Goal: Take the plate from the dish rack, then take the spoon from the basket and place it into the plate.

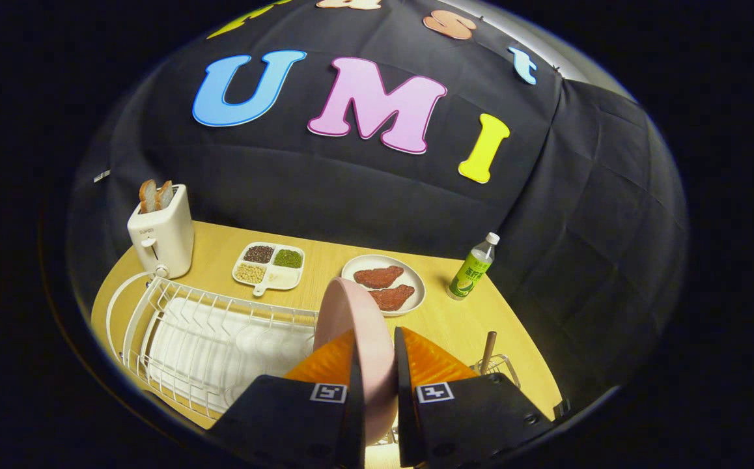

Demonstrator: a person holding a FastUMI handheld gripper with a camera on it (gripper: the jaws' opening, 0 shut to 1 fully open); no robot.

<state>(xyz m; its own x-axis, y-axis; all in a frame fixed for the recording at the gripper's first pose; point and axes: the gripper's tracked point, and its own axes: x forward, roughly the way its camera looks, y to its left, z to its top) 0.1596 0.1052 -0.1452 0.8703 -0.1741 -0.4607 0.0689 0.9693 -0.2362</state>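
Note:
A pink plate (359,326) stands on edge between my two fingers, and my gripper (375,355) is shut on its rim. The plate is lifted above the right end of the white wire dish rack (201,326), which lies to the left of my fingers. To the right of my fingers a small wire basket (499,368) holds a brown spoon handle (488,350) that sticks up out of it. My right finger hides most of the basket.
A white toaster (161,238) with bread slices stands beyond the rack. A divided white tray of beans (268,266), a white plate with two reddish meat pieces (383,283) and a green bottle (473,268) sit farther back on the wooden table (455,319).

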